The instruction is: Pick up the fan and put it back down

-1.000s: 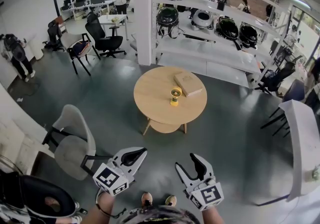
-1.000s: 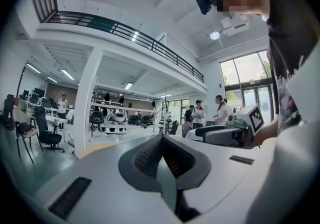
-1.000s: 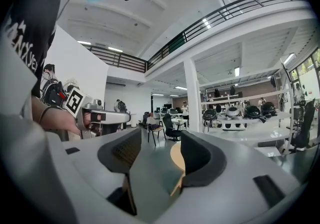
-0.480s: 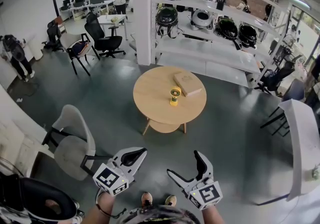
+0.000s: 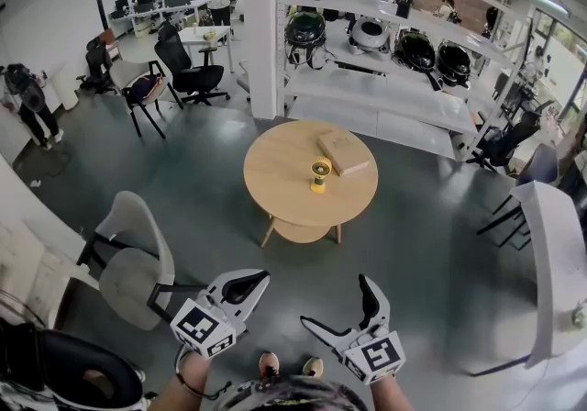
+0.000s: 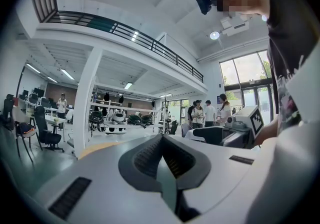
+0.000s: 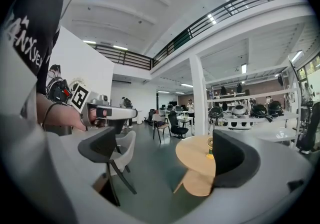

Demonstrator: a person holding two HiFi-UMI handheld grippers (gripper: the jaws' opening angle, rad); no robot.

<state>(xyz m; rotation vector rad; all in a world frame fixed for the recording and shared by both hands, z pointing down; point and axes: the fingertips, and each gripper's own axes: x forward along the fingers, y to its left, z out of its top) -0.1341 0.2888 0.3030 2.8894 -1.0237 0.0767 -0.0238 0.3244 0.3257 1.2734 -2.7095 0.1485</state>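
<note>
The right tool [image 5: 335, 302] is opening: its two dark pads stand wide apart, and nothing lies between them but bare floor and the far-off round desk [image 5: 275, 171]. It has hold of nothing. Judging by the task, the person is spreading it early so that it is ready for the fan well before any reach is made. In the right gripper view the fan [image 7: 210, 147] shows as a small yellow shape just inside the right-hand pad, so the tool is already aimed roughly at it, pointing close to level.

The left tool [image 5: 261, 277] is closed, its ribbed pads meeting with nothing caught in them. It is held out level beside the right one, apparently idle, which suggests the pick-up will be a one-handed job.

Both tools sit close to the person's body at the bottom of the head view, above the grey floor. A pale chair [image 5: 138, 253] stands to their left.

The fan [image 5: 320, 173] stands upright near the middle of the desk, just beside a flat cardboard box [image 5: 344, 152] and apart from it. It lies straight ahead of the tools and well apart from them, with open floor between. The task looks barely begun: the person would likely have to walk up to the desk before the right tool could close on the fan.
</note>
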